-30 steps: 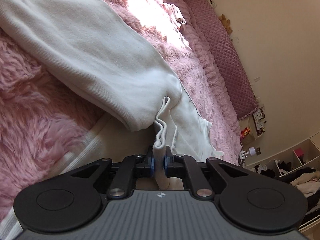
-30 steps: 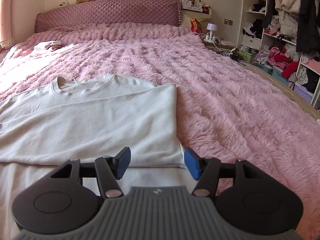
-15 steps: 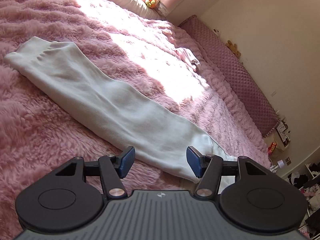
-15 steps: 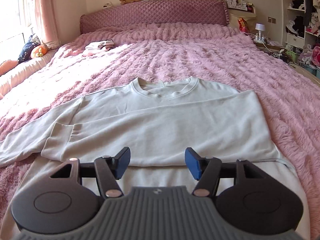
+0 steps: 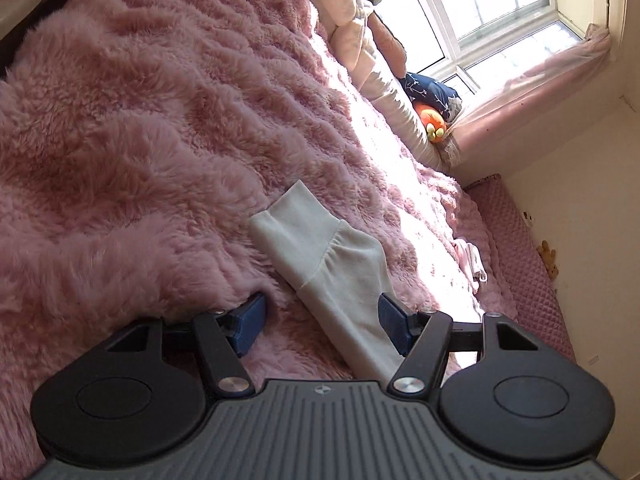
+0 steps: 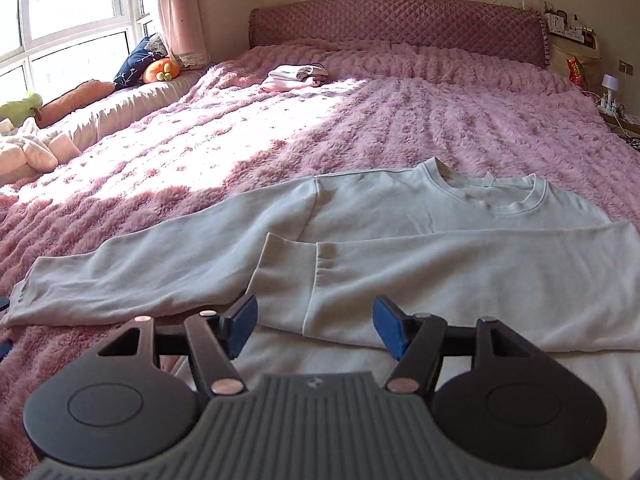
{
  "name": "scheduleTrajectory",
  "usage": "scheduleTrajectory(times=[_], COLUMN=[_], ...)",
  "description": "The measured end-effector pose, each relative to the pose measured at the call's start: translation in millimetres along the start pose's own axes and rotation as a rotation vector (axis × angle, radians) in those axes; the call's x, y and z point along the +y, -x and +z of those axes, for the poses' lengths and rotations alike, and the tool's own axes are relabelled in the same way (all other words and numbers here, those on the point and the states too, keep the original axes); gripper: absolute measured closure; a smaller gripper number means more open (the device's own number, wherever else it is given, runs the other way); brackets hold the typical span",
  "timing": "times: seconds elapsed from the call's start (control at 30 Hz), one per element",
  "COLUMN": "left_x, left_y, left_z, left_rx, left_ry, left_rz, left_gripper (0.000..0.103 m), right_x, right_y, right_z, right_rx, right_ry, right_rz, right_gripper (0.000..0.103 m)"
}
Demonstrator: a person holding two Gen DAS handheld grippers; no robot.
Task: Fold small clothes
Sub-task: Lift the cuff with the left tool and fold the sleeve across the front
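A pale grey-white sweatshirt point(image 6: 400, 216) lies flat on the pink bed, neck toward the headboard. One sleeve is folded across the body, its cuff point(image 6: 288, 268) just beyond my right gripper point(image 6: 316, 324). That gripper hovers over the lower body of the shirt, its jaws opening, nothing pressed between them. The other sleeve point(image 6: 140, 276) stretches out to the left. In the left wrist view my left gripper point(image 5: 320, 320) stands open low over that sleeve near its ribbed cuff point(image 5: 300, 232). The cloth runs between the blue pads, and they do not press on it.
The fluffy pink bedspread point(image 6: 440, 120) covers the whole bed up to a quilted headboard point(image 6: 400, 20). A small pile of folded clothes point(image 6: 294, 74) lies near the head. Pillows and plush toys point(image 6: 160, 70) line the window side. A cluttered nightstand point(image 6: 608, 96) stands at the right.
My left gripper has let go of the white cloth it pinched and swung out along the sleeve to the cuff, now open. My right gripper has panned left over the shirt.
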State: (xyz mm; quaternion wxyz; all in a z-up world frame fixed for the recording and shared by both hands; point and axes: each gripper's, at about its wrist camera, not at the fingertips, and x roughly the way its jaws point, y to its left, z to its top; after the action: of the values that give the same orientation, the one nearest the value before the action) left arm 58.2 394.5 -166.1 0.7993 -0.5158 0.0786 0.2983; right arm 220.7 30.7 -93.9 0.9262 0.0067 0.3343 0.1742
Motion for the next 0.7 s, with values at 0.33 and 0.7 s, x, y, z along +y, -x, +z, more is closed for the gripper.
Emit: scheduleTrajectory(times=[0.33, 0.7], left_x=[-7.2, -83.7], left_y=[-20.0, 11.7], left_z=[24.0, 19.3], left_rx=[0.002, -0.003], left_ry=[0.043, -0.034], left_rz=[-0.068, -0.310], left_gripper=[0.097, 0.097], right_x=[-6.8, -31.5], right_y=[2.9, 19.2], right_z=[-7.3, -1.7], right_rx=[0.023, -0.003], right_ry=[0.019, -0.001], right_rz=[-0.022, -0.036], right_gripper=[0.031, 0.031])
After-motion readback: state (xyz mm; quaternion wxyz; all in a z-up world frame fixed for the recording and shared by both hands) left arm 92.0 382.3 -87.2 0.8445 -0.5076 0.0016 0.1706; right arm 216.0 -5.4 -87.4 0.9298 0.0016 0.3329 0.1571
